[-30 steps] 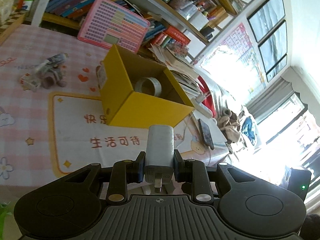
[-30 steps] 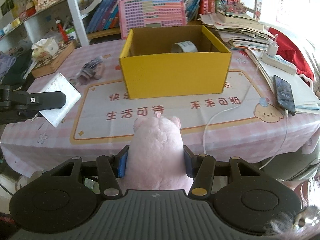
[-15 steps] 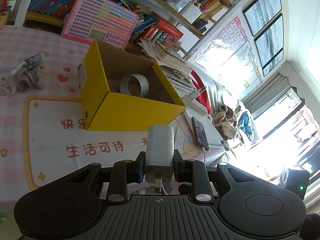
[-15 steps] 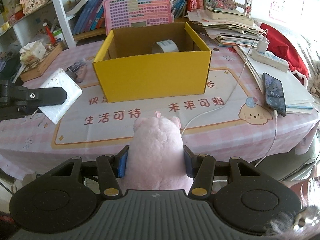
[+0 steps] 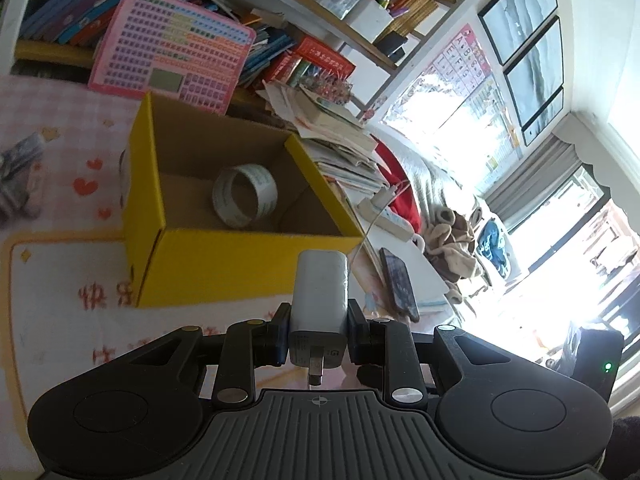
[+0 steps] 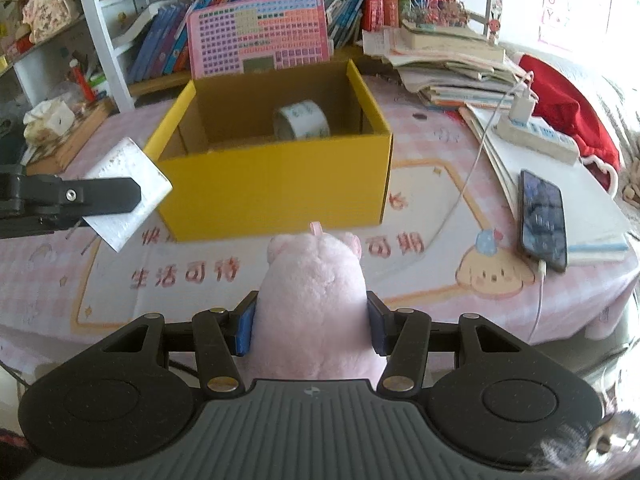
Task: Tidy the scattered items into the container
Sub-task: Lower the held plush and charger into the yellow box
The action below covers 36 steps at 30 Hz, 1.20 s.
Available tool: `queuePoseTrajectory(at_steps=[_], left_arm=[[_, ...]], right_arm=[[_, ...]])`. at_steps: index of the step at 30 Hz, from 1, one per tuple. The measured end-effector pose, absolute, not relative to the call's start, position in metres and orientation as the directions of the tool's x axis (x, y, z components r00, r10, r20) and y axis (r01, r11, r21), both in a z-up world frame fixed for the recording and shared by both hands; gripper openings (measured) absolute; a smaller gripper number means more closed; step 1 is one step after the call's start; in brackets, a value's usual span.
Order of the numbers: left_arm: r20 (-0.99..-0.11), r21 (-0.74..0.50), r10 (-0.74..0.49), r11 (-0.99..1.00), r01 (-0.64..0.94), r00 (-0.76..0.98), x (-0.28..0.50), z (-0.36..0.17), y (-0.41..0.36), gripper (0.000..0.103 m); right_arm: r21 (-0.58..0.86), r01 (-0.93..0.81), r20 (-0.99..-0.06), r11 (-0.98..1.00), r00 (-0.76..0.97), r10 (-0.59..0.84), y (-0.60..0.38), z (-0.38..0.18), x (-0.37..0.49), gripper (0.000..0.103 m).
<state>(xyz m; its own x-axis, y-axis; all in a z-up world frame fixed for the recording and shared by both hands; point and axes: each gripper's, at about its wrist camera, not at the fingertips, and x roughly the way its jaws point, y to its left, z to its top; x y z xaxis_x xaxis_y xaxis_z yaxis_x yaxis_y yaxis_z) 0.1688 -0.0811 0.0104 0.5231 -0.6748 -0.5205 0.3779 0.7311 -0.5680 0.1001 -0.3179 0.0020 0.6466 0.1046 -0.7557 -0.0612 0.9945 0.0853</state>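
Left gripper [image 5: 319, 334] jaws clamped on white charger [image 5: 320, 292]: rigid, smooth, slip-prone; flat sides best. Right gripper [image 6: 312, 328] jaws squeezing pink plush [image 6: 316, 296]: soft, light, compressible. Yellow box [image 6: 276, 184] just ahead of both, tape roll [image 6: 302, 120] inside.

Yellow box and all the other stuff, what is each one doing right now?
Yellow box: open on top, upright on the table.
Tape roll: inside the box.
White charger: gripped by the left claw, in front of the box.
Pink plush toy: gripped by the right claw.
Phone: flat on papers, cable plugged in.
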Motion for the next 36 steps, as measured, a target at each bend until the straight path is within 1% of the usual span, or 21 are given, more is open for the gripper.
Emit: queuePoseTrajectory(at_steps=[5,15,18,21,26,31,36], left_arm=[[-0.519,-0.529,-0.649,0.755,0.387,0.556,0.187,0.019,-0.092,0.026],[-0.513,-0.485,-0.582,0.803,0.345,0.631,0.219,0.033,-0.101,0.026],[-0.525,-0.462,-0.555,0.823,0.332,0.645,0.228,0.034,-0.104,0.026],[-0.547,-0.408,-0.516,0.852,0.328,0.659,0.24,0.032,-0.108,0.026],[-0.609,-0.247,-0.42,0.907,0.343,0.673,0.267,0.022,-0.12,0.026],[-0.659,-0.205,-0.377,0.923,0.327,0.651,0.289,0.007,-0.125,0.026],[-0.705,-0.15,-0.339,0.93,0.336,0.622,0.304,-0.009,-0.134,0.026]], right_arm=[[0.102,-0.092,-0.715,0.99,0.685,0.138,-0.332,0.016,0.125,0.05],[0.1,-0.182,-0.611,0.978,0.765,0.205,-0.352,0.055,0.17,0.05],[0.094,-0.224,-0.588,0.97,0.774,0.235,-0.349,0.063,0.188,0.05],[0.068,-0.279,-0.574,0.958,0.774,0.267,-0.34,0.065,0.208,0.051],[-0.001,-0.392,-0.616,0.92,0.725,0.308,-0.318,0.048,0.249,0.051],[-0.017,-0.483,-0.695,0.875,0.635,0.337,-0.3,0.019,0.286,0.051],[-0.003,-0.519,-0.771,0.855,0.546,0.328,-0.293,-0.005,0.311,0.051]])
